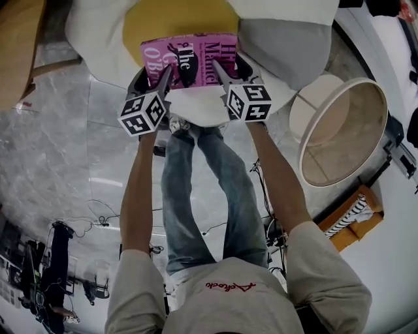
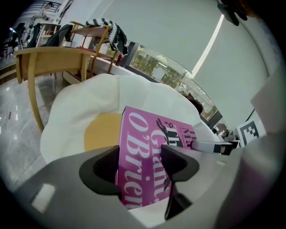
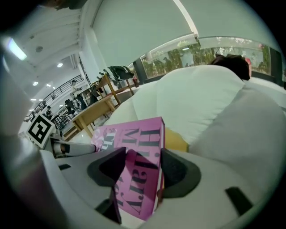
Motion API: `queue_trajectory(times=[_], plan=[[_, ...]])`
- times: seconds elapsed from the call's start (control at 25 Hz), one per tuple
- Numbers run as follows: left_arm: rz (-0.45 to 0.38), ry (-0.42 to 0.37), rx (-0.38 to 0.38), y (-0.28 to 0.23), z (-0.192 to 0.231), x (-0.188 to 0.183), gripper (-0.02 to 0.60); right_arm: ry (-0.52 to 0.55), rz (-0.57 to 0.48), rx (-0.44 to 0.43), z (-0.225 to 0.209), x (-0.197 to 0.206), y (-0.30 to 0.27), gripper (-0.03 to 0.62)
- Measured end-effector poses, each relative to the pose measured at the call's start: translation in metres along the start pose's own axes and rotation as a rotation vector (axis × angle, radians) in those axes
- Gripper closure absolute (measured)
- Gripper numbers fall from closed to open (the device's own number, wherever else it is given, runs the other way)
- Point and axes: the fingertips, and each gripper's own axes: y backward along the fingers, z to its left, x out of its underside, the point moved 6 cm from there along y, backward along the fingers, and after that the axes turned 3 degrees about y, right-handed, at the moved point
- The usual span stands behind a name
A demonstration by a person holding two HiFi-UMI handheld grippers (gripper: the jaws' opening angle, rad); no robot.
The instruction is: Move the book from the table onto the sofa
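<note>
A pink book (image 1: 189, 60) with white and black lettering hangs flat between my two grippers, above the white sofa (image 1: 98, 32) and its round yellow cushion (image 1: 176, 19). My left gripper (image 1: 155, 79) is shut on the book's left edge. In the left gripper view the book (image 2: 149, 134) fills the gap in that gripper (image 2: 140, 165). My right gripper (image 1: 228, 70) is shut on the right edge. In the right gripper view the cover (image 3: 129, 134) stands between the dark pads of the right gripper (image 3: 140, 167).
A grey cushion (image 1: 287, 45) lies on the sofa to the right of the book. A round white tub-shaped piece (image 1: 339, 130) stands at the right. A wooden table (image 2: 53, 58) stands left of the sofa. The person's legs (image 1: 196, 196) are below on the marble floor.
</note>
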Motion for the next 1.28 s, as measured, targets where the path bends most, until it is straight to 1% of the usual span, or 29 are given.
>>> queue_trajectory(times=[0.16, 0.28, 0.56, 0.84, 1.08, 1.2, 1.28], plan=[[0.017, 0.008, -0.009, -0.029, 0.012, 0.0, 0.288, -0.025, 0.016, 0.001, -0.017, 0.006, -0.029, 0.342], [0.031, 0.018, -0.017, -0.05, 0.026, 0.003, 0.288, -0.02, 0.034, -0.005, -0.025, 0.013, -0.052, 0.342], [0.059, 0.025, -0.022, -0.085, 0.041, 0.018, 0.288, -0.007, 0.068, -0.004, -0.043, 0.03, -0.082, 0.342], [0.07, 0.073, -0.041, -0.101, 0.053, 0.032, 0.288, -0.029, 0.077, 0.005, -0.049, 0.046, -0.101, 0.342], [0.07, 0.078, -0.028, -0.107, 0.056, 0.035, 0.287, -0.026, 0.044, 0.018, -0.05, 0.052, -0.104, 0.341], [0.082, 0.058, -0.037, -0.104, 0.056, 0.033, 0.287, 0.0, 0.059, 0.026, -0.048, 0.049, -0.102, 0.342], [0.09, 0.005, -0.062, -0.099, 0.055, 0.026, 0.288, 0.0, 0.059, 0.037, -0.048, 0.043, -0.097, 0.341]])
